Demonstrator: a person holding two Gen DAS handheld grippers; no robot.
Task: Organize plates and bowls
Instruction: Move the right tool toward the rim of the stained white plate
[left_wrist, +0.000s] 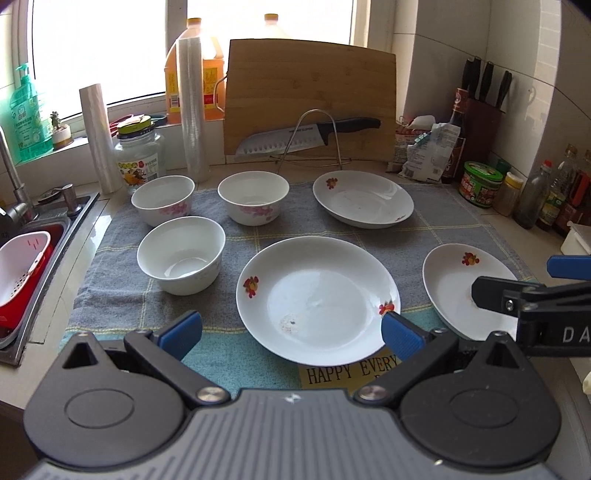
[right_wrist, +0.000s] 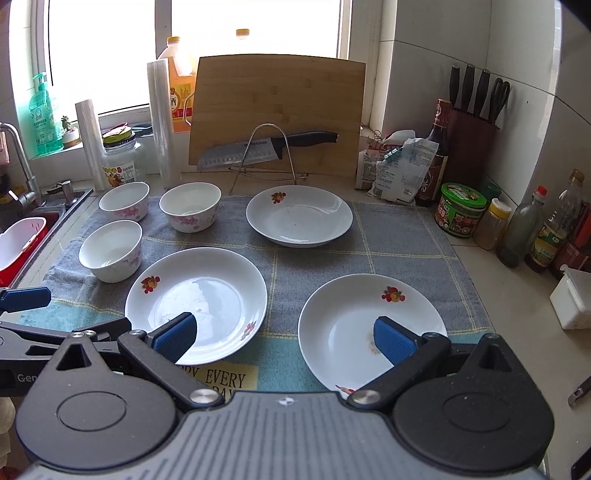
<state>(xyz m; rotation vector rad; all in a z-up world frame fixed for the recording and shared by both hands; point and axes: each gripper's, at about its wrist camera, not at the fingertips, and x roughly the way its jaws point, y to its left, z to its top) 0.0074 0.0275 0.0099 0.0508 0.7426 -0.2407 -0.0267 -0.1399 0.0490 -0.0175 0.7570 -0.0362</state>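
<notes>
Setting: kitchen counter under a bright window; grey checked towel (left_wrist: 332, 225) spread beside the sink (left_wrist: 22, 258), cutting board (left_wrist: 310, 96) propped at the back with a knife (left_wrist: 310, 134) on a wire stand.
Left wrist view, dishes: three bowls, back-left bowl (left_wrist: 163, 199), back-middle bowl (left_wrist: 253, 196) and front bowl (left_wrist: 181, 254), sat upright and apart on the towel's left; three plates lay separate, centre plate (left_wrist: 317, 299), far plate (left_wrist: 362, 198), right plate (left_wrist: 469, 288).
Left wrist view, tool: left gripper (left_wrist: 291, 332) stood wide open, empty, hovering at the centre plate's near rim.
Right wrist view, tool: right gripper (right_wrist: 284, 341) was spread wide, holding nothing; its right pad (right_wrist: 391, 345) seemed over the right plate (right_wrist: 371, 332), contact unclear.
</notes>
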